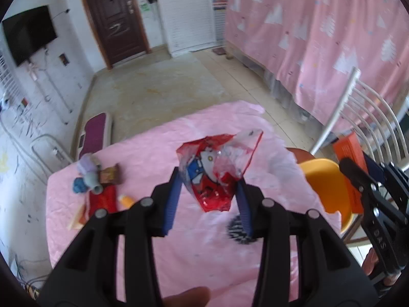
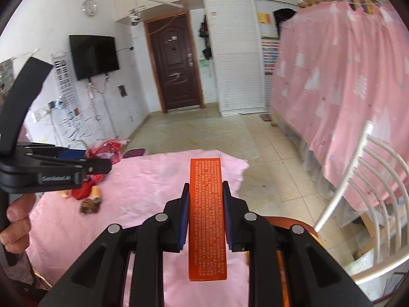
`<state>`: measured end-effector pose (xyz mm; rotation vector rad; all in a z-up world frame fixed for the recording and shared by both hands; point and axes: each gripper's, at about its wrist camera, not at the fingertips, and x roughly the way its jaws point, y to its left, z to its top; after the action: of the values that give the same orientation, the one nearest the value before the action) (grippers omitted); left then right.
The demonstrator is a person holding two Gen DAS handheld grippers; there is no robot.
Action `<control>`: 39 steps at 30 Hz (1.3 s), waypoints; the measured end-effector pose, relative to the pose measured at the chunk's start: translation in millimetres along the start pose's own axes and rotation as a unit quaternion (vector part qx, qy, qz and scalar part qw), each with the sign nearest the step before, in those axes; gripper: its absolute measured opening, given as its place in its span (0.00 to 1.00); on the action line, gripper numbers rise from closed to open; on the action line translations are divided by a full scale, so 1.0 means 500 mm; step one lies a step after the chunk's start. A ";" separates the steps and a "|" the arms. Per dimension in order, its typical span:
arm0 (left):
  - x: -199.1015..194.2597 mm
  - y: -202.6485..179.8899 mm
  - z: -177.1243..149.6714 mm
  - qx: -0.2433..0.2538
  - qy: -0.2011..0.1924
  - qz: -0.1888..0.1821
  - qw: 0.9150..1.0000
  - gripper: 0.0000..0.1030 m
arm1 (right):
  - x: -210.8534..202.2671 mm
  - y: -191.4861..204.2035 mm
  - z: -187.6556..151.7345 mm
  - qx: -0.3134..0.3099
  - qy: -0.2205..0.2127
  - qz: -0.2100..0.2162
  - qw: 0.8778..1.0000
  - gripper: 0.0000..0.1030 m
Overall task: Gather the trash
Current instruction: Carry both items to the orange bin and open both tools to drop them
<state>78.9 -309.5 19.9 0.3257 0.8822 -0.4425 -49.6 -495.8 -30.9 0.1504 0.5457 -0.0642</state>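
Note:
My left gripper (image 1: 208, 184) is shut on a crumpled red, white and blue snack wrapper (image 1: 217, 171), held above the pink-covered table (image 1: 143, 158). My right gripper (image 2: 205, 194) is shut on a long orange box (image 2: 207, 215) with white print, held lengthwise over the table's right part. In the left wrist view the right gripper (image 1: 368, 179) and the orange box (image 1: 349, 151) show at the right edge. In the right wrist view the left gripper (image 2: 84, 165) and the wrapper (image 2: 104, 151) show at the left.
More litter lies at the table's far left: a red wrapper (image 1: 103, 199), a brown packet (image 1: 110, 175), a small orange bottle (image 1: 126, 200), grey and blue bits (image 1: 87, 176). A yellow container (image 1: 327, 181) sits by the table's right edge. A white chair (image 1: 363, 117) stands right.

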 end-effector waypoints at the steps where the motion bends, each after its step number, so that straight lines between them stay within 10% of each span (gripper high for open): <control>1: 0.003 -0.017 0.001 0.007 0.001 -0.004 1.000 0.38 | -0.001 -0.016 -0.004 0.005 0.001 -0.009 1.000 0.12; 16: 0.040 -0.240 0.020 0.078 0.023 -0.115 0.990 0.38 | 0.023 -0.207 -0.073 0.088 0.025 -0.067 0.994 0.12; 39: 0.058 -0.328 0.022 0.105 0.038 -0.143 0.983 0.56 | 0.040 -0.265 -0.094 0.131 0.048 -0.071 0.988 0.17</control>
<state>20.4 -462.7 -11.9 0.4136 0.9634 -0.7975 -70.1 -619.6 -97.7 0.3716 0.6432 -0.2688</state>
